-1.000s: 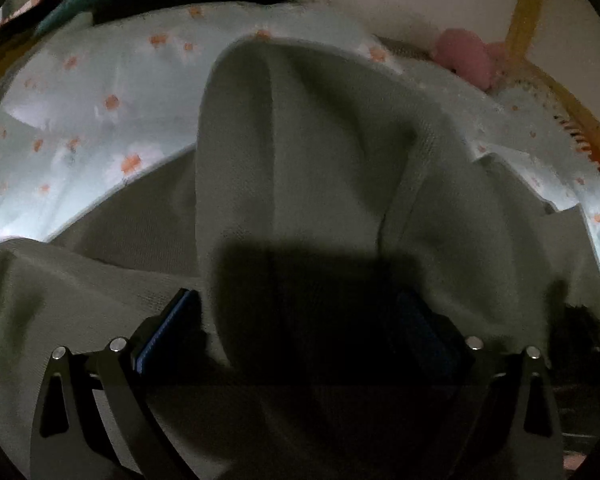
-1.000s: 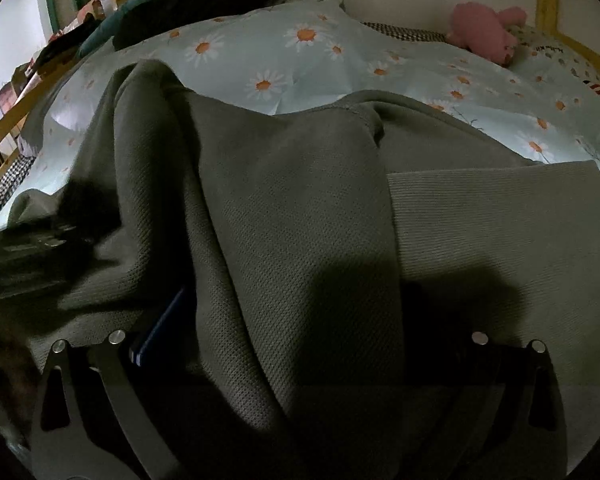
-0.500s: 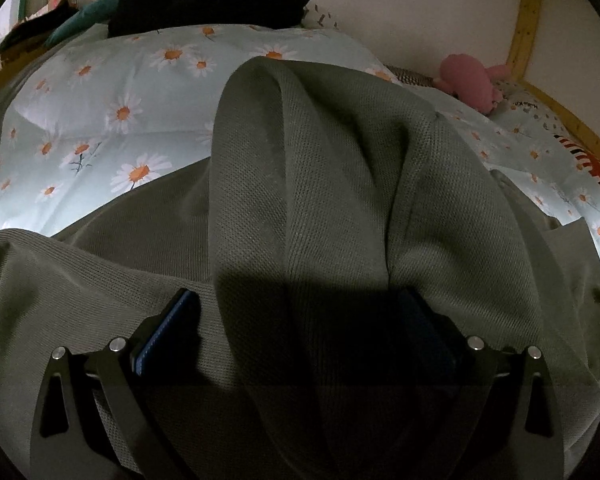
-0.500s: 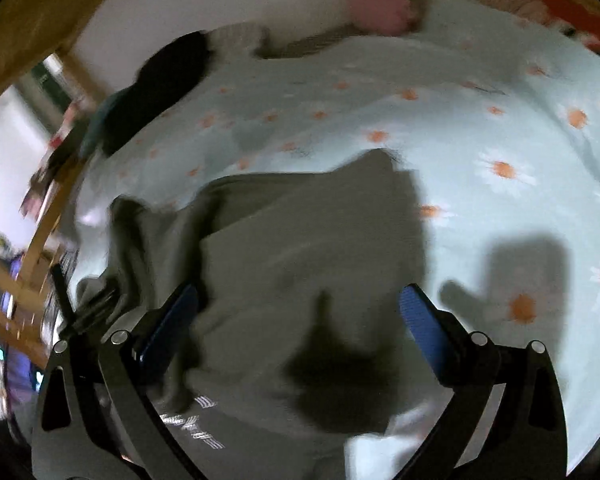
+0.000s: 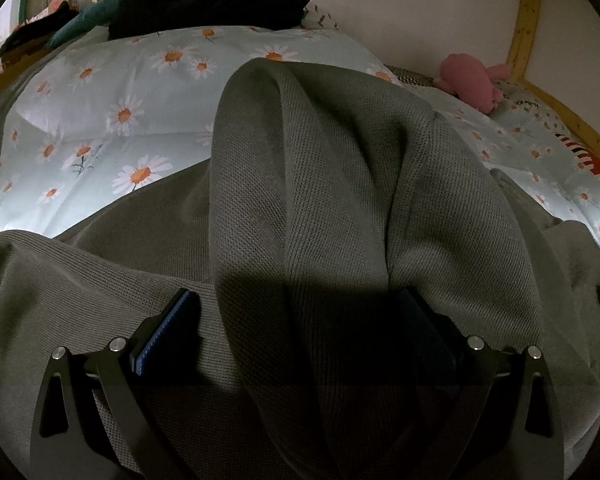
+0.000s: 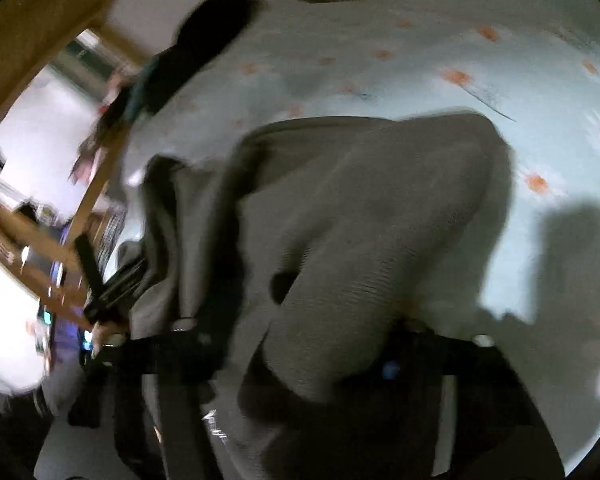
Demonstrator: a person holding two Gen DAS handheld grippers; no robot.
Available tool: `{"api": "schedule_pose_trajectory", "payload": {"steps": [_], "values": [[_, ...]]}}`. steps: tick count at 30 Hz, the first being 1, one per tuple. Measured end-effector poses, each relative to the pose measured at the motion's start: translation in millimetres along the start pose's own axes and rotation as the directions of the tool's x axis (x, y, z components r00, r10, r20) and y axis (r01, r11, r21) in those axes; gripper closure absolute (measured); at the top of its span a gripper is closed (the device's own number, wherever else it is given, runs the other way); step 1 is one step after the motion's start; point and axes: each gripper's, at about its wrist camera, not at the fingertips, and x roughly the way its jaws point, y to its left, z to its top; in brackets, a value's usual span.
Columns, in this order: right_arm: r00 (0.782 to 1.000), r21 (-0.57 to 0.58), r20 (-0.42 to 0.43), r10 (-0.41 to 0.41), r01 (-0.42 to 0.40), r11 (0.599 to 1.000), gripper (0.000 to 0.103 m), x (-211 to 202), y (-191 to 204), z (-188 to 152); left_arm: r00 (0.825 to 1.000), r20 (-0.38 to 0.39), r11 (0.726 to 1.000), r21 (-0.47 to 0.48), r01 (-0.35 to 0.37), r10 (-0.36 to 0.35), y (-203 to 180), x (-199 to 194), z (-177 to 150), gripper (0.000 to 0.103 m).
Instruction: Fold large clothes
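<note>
Starting on the left: the left gripper (image 5: pixel 300 320) has its jaws spread wide, one blue pad (image 5: pixel 168 328) in plain sight on the left and the other sunk in shadow on the right. A thick raised fold of the grey-green knit garment (image 5: pixel 320 184) runs up right between them and fills the whole gap. Whether the pads actually bite on it I can't tell, the cloth just bulges through and the right side is too dark. More of the same garment spreads out left of the jaws and under them. Beyond the fingertips is the daisy-print duvet (image 5: pixel 112 96), with a pile of black and teal clothes (image 5: pixel 204 0) at its far edge. Off past the right jaw sits a pink plush toy (image 5: pixel 468 80), close to the wooden bed frame (image 5: pixel 524 20).

Moving over to the right gripper (image 6: pixel 300 344): that view is really smeared, so take it loosely. Its jaws have just been closing, and the garment (image 6: pixel 360 220) sits bunched between them, humped up ahead of the fingers and draped down over the left finger. Looks like they're pinching the cloth, but the blur and dark hide the pads, so I can't say for sure. Right of the jaws is bare duvet (image 6: pixel 540 80) with dark shadows on it. Left of them, wooden rails (image 6: pixel 40 20) and a bright blurry room.
</note>
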Motion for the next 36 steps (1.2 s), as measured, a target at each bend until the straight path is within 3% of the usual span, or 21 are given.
{"api": "schedule_pose_trajectory", "payload": {"steps": [1,4,8,11,14,17,19,22,24,27,28,30,31,32,33,36], "values": [[1.0,-0.016,-0.009,-0.001,0.001,1.0,0.068,3.6,8.5,-1.2,1.0,0.0,1.0,0.0,-0.001,0.001,-0.1,0.1,0.1,0.004],[1.0,-0.037,-0.012,-0.016,0.016,0.999,0.074,12.8,33.1,-1.4,1.0,-0.005,1.0,-0.002,0.006,-0.006,0.3,-1.2,1.5,0.004],[0.999,-0.071,0.034,0.015,-0.013,0.997,0.079,11.1,70.1,-0.2,0.998,-0.03,0.997,-0.051,0.062,-0.064,9.3,-11.8,9.6,0.005],[0.997,-0.109,0.061,0.04,-0.033,0.993,0.08,9.3,102.3,-0.1,0.995,0.003,0.987,-0.124,0.104,-0.105,16.8,-32.0,14.7,0.005],[0.989,-0.126,0.094,0.117,-0.104,0.986,0.08,3.0,131.9,4.9,0.995,0.017,0.988,-0.115,0.1,-0.098,13.9,-43.6,21.5,0.005],[0.974,-0.138,0.115,0.193,-0.177,0.975,0.084,3.3,159.4,10.5,0.989,-0.141,0.999,0.009,0.052,-0.05,-5.9,-5.4,16.7,0.005],[0.966,-0.157,0.126,0.224,-0.203,0.967,0.084,3.8,182.6,14.1,0.99,-0.097,0.995,-0.038,0.097,-0.1,2.8,-4.2,13.4,0.005],[0.944,-0.19,0.132,0.301,-0.274,0.943,0.097,9.9,213.7,20.9,0.992,-0.077,0.991,-0.093,0.097,-0.105,24.6,-23.7,24.8,0.005],[0.962,-0.24,0.114,0.25,-0.218,0.946,0.097,21.5,237.4,24.1,0.995,0.001,0.978,-0.184,0.098,-0.099,55.2,-50.1,38.6,0.005],[0.987,-0.287,0.091,0.132,-0.101,0.953,0.096,40.7,257.2,25.2,0.99,-0.053,0.966,-0.233,0.113,-0.128,89.7,-61.6,55.2,0.005],[0.993,-0.304,0.101,0.067,-0.034,0.952,0.094,40.0,257.9,23.9,0.984,-0.093,0.967,-0.222,0.125,-0.149,93.0,-59.5,55.5,0.005],[0.989,-0.336,0.12,-0.082,0.119,0.934,0.065,36.2,256.1,18.6,0.962,-0.155,0.963,-0.187,0.196,-0.226,88.9,-54.2,54.4,0.005],[0.982,-0.338,0.134,-0.133,0.171,0.925,0.013,31.9,251.4,14.1,0.945,-0.141,0.946,-0.18,0.27,-0.296,83.9,-57.9,51.0,0.005],[0.964,-0.338,0.192,-0.185,0.242,0.91,0.005,20.5,243.5,2.9,0.925,-0.115,0.924,-0.173,0.341,-0.363,74.9,-63.6,48.5,0.005],[0.955,-0.339,0.216,-0.201,0.267,0.902,0.003,11.5,236.1,-7.4,0.908,-0.108,0.909,-0.157,0.386,-0.405,61.3,-67.5,47.4,0.005],[0.951,-0.314,0.21,-0.227,0.286,0.905,0.003,-3.1,216.6,-43.0,0.885,-0.143,0.895,-0.12,0.43,-0.444,21.3,-61.3,53.8,0.005]]}}
